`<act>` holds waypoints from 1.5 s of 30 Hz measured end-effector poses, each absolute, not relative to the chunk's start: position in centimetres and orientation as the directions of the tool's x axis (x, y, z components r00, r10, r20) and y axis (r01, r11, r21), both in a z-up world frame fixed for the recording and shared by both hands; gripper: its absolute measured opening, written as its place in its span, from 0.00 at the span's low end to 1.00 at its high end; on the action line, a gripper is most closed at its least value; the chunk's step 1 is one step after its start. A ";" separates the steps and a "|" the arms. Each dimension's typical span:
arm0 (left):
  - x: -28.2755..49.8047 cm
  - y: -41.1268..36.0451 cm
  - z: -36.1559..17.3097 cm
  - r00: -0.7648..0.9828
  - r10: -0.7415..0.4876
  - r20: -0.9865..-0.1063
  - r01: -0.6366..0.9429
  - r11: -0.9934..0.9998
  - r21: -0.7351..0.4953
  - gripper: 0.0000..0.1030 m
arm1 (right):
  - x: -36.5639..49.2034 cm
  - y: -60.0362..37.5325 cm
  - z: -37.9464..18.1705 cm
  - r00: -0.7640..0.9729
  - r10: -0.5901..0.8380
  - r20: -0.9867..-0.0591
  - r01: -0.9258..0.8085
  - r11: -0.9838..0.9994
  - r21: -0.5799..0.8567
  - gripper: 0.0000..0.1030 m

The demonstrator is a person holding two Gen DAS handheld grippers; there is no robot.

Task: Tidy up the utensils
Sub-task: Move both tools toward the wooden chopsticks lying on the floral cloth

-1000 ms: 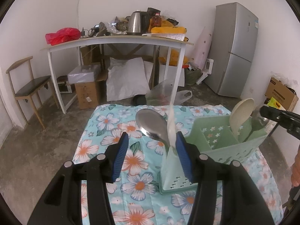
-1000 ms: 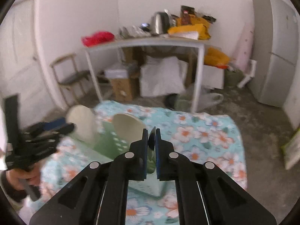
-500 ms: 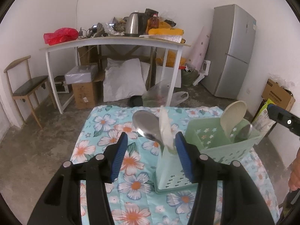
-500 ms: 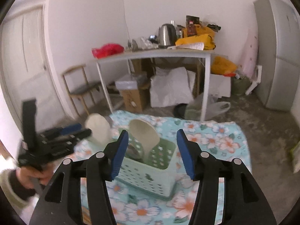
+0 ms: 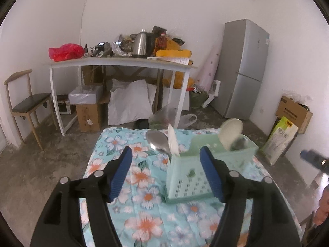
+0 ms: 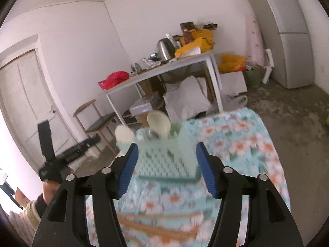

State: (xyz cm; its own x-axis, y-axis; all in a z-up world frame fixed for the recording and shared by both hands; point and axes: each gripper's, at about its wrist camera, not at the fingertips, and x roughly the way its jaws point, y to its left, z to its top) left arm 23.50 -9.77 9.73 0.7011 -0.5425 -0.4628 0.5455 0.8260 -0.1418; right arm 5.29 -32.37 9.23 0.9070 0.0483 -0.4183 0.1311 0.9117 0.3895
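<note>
left wrist view first: the left gripper (image 5: 164, 173) sits at the bottom centre of the frame, its jaws just spread wider, with nothing gripped; its right blue pad (image 5: 209, 173) only overlaps the near face of the green caddy (image 5: 187, 177). the caddy stands on the floral tablecloth (image 5: 141, 177), centre right. out of its near compartment rise a steel spoon (image 5: 158, 142) and a thin white utensil (image 5: 172, 141); at the far end a pale round spoon (image 5: 231, 133) sticks up, with something dark beside it, too blurred to name. at the right edge, a blurred bit of the right gripper (image 5: 314, 160).

right wrist view: the right gripper (image 6: 164, 168) fills the bottom of the frame, jaws just parted and empty, with the caddy (image 6: 166, 156) framed between them but untouched. two pale spoon heads (image 6: 158, 123) poke above it at centre. all blurred here. the other gripper (image 6: 67, 154) shows at the left edge, a hand below it.

by my reckoning it's nearly wrapped up: every utensil i can see stands in the caddy, none lies loose on the visible cloth, both tools let go.
</note>
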 end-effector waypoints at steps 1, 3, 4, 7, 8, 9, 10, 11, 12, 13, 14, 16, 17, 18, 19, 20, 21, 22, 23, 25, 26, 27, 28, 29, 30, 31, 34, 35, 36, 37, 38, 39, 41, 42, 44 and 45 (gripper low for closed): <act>22.6 -9.1 9.8 0.697 -0.551 -0.459 0.555 0.820 -0.141 0.69 | 4.3 -31.8 8.5 0.899 0.041 -0.437 0.147 0.910 0.387 0.57; 21.1 -8.0 9.6 0.691 -0.551 -0.468 0.563 0.816 -0.129 0.73 | 2.9 -30.9 6.8 0.873 0.023 -0.487 0.188 0.906 0.380 0.59; 20.3 -7.5 9.2 0.682 -0.552 -0.480 0.570 0.812 -0.123 0.73 | 2.5 -30.6 6.0 0.858 0.011 -0.514 0.211 0.905 0.371 0.59; 17.6 -6.5 7.3 0.643 -0.536 -0.547 0.592 0.801 -0.089 0.76 | 1.2 -29.0 3.1 0.799 -0.011 -0.601 0.273 0.898 0.346 0.59; 16.8 -6.1 6.7 0.633 -0.527 -0.567 0.596 0.799 -0.077 0.77 | 0.7 -28.7 2.3 0.784 -0.014 -0.620 0.287 0.894 0.343 0.60; 15.8 -5.6 5.7 0.623 -0.516 -0.588 0.597 0.799 -0.069 0.79 | 0.3 -28.4 1.6 0.774 -0.013 -0.634 0.296 0.892 0.342 0.61; 15.0 -5.2 4.9 0.612 -0.509 -0.606 0.593 0.802 -0.075 0.79 | 0.0 -27.8 0.6 0.755 -0.008 -0.656 0.310 0.885 0.346 0.64; 14.1 -4.7 3.8 0.583 -0.512 -0.631 0.594 0.799 -0.099 0.80 | -0.3 -27.6 0.0 0.744 -0.003 -0.668 0.318 0.882 0.349 0.65; 13.4 -4.3 2.8 0.555 -0.515 -0.653 0.596 0.794 -0.120 0.80 | -0.6 -27.2 -0.8 0.728 0.001 -0.686 0.329 0.877 0.351 0.66; 12.9 -4.1 2.1 0.536 -0.512 -0.671 0.594 0.794 -0.131 0.80 | -0.9 -26.8 -1.3 0.715 0.003 -0.699 0.337 0.875 0.347 0.67; 12.4 -3.9 1.3 0.516 -0.506 -0.691 0.591 0.794 -0.141 0.80 | -1.1 -26.4 -1.8 0.703 0.005 -0.711 0.343 0.873 0.345 0.69; 11.1 -3.5 -0.5 0.481 -0.491 -0.727 0.578 0.800 -0.158 0.81 | -1.6 -25.7 -2.7 0.692 0.015 -0.722 0.346 0.870 0.350 0.72; 10.7 -3.3 -1.3 0.466 -0.482 -0.742 0.564 0.808 -0.171 0.81 | -1.7 -25.4 -3.1 0.685 0.020 -0.729 0.348 0.870 0.350 0.75; 10.5 -3.2 -1.9 0.453 -0.477 -0.753 0.555 0.812 -0.181 0.82 | -1.8 -25.2 -3.7 0.676 0.028 -0.736 0.347 0.869 0.352 0.75; 10.3 -3.2 -2.8 0.439 -0.468 -0.767 0.542 0.819 -0.189 0.82 | -1.7 -25.0 -4.1 0.666 0.033 -0.745 0.349 0.869 0.351 0.78; 10.3 -3.2 -3.3 0.426 -0.459 -0.780 0.529 0.825 -0.197 0.83 | -1.7 -24.9 -4.4 0.660 0.030 -0.751 0.354 0.869 0.346 0.78; 10.4 -3.1 -3.9 0.414 -0.455 -0.788 0.514 0.832 -0.210 0.83 | -1.8 -24.7 -4.7 0.657 0.021 -0.754 0.358 0.871 0.336 0.78; 10.4 -3.0 -4.4 0.415 -0.455 -0.788 0.500 0.838 -0.220 0.84 | -1.8 -24.5 -4.8 0.658 0.014 -0.753 0.356 0.875 0.328 0.79; 10.3 -2.7 -4.6 0.419 -0.457 -0.785 0.493 0.840 -0.226 0.84 | -1.7 -24.3 -4.9 0.655 0.008 -0.756 0.354 0.880 0.316 0.79; 10.2 -2.6 -4.8 0.423 -0.466 -0.777 0.483 0.841 -0.243 0.86 | -1.6 -24.1 -5.0 0.650 0.002 -0.760 0.350 0.887 0.302 0.81; 10.2 -2.6 -4.9 0.420 -0.472 -0.775 0.478 0.841 -0.253 0.88 | -1.6 -24.0 -5.0 0.651 0.005 -0.759 0.350 0.885 0.306 0.83; 10.3 -2.6 -5.0 0.415 -0.482 -0.772 0.470 0.840 -0.271 0.91 | -1.6 -24.1 -5.1 0.652 0.012 -0.758 0.352 0.881 0.317 0.84; 10.4 -2.5 -5.0 0.413 -0.489 -0.768 0.468 0.838 -0.281 0.92 | -1.6 -24.2 -5.2 0.653 0.016 -0.757 0.355 0.877 0.325 0.85; 10.4 -2.5 -5.0 0.410 -0.498 -0.764 0.468 0.834 -0.293 0.95 | -1.7 -24.2 -5.3 0.654 0.018 -0.756 0.360 0.871 0.333 0.85; 10.5 -2.5 -5.0 0.407 -0.502 -0.763 0.465 0.833 -0.300 0.95 | -1.8 -24.2 -5.3 0.654 0.018 -0.756 0.364 0.869 0.335 0.85; 10.5 -2.4 -5.1 0.403 -0.505 -0.763 0.463 0.832 -0.306 0.95 | -1.7 -24.2 -5.3 0.652 0.017 -0.758 0.364 0.870 0.333 0.86; 10.7 -2.4 -4.9 0.391 -0.518 -0.761 0.465 0.824 -0.323 0.95 | -1.6 -23.9 -5.3 0.644 0.007 -0.765 0.364 0.877 0.314 0.90; 10.8 -2.3 -4.9 0.385 -0.523 -0.760 0.463 0.822 -0.331 0.95 | -1.6 -23.7 -5.3 0.640 0.003 -0.768 0.364 0.880 0.306 0.91; 10.9 -2.1 -4.9 0.376 -0.532 -0.758 0.459 0.818 -0.347 0.95 | -1.5 -23.6 -5.3 0.636 -0.002 -0.772 0.364 0.882 0.298 0.92; 11.1 -2.0 -4.8 0.370 -0.540 -0.756 0.453 0.815 -0.361 0.95 | -1.5 -23.5 -5.3 0.630 -0.010 -0.777 0.368 0.884 0.288 0.92; 11.2 -1.9 -4.8 0.364 -0.548 -0.753 0.447 0.812 -0.375 0.95 | -1.4 -23.4 -5.3 0.626 -0.016 -0.780 0.372 0.885 0.281 0.92; 11.3 -1.7 -4.8 0.357 -0.559 -0.749 0.438 0.808 -0.394 0.95 | -1.4 -23.3 -5.3 0.623 -0.022 -0.782 0.373 0.887 0.272 0.92; 11.6 -1.5 -4.9 0.347 -0.569 -0.745 0.428 0.803 -0.414 0.95 | -1.2 -23.1 -5.3 0.611 -0.031 -0.791 0.367 0.897 0.248 0.92; 11.6 -1.6 -4.9 0.346 -0.568 -0.746 0.427 0.804 -0.414 0.95 | -1.1 -23.0 -5.3 0.606 -0.034 -0.795 0.364 0.900 0.238 0.92; 11.5 -1.8 -4.8 0.344 -0.560 -0.754 0.431 0.807 -0.403 0.95 | -0.9 -22.8 -5.3 0.591 -0.045 -0.806 0.358 0.910 0.211 0.92; 11.5 -1.9 -4.8 0.343 -0.556 -0.757 0.434 0.808 -0.397 0.95 | -0.8 -22.6 -5.3 0.582 -0.051 -0.812 0.355 0.914 0.198 0.92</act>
State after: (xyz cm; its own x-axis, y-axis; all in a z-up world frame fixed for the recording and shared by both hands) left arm 11.48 -1.91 -4.84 0.3430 -0.5561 -0.7570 0.4345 0.8085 -0.3970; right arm -0.82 -22.64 -5.34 0.5816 -0.0505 -0.8119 0.3551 0.9137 0.1975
